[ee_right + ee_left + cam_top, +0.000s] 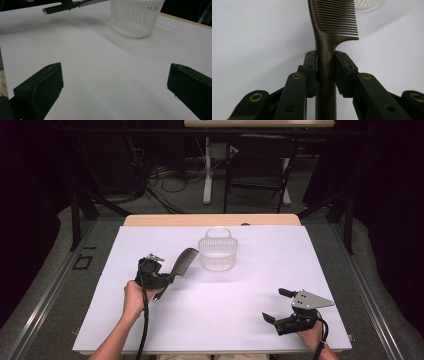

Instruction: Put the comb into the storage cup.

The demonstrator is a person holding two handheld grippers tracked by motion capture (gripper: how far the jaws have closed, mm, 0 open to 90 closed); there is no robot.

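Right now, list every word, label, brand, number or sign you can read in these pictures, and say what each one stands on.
None: no readable text anywhere.
Comb: plain dark handle and teeth, no brand.
White basket: bare slotted plastic, no label.
White table cover: blank.
Left tongs and right tongs: black, with screws, no lettering.

L hand-held gripper [172, 276] clamped; R hand-held gripper [278, 305] agape.
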